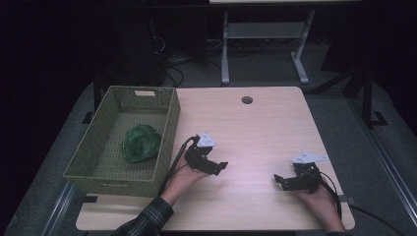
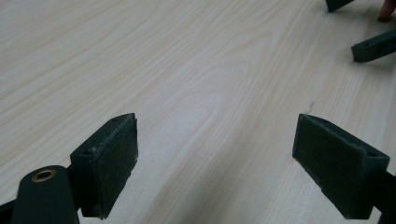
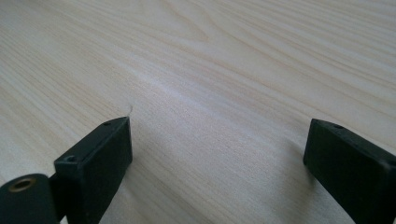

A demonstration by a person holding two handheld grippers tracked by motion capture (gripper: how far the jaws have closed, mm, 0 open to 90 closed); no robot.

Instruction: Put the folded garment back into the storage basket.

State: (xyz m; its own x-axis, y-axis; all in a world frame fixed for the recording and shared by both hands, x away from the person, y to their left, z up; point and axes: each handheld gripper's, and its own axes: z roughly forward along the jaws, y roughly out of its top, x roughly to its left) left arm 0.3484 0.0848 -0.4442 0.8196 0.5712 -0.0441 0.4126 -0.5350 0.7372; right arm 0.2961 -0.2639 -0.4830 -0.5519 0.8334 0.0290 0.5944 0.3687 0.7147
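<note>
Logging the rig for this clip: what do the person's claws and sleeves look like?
Both the left claw and right claw are black, each with two flat rectangular jaws, a grey three-cornered plate on top and a trailing black cable. The left sleeve is dark plaid.

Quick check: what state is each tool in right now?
Left tool: open, holding nothing.
Right tool: open, holding nothing.
</note>
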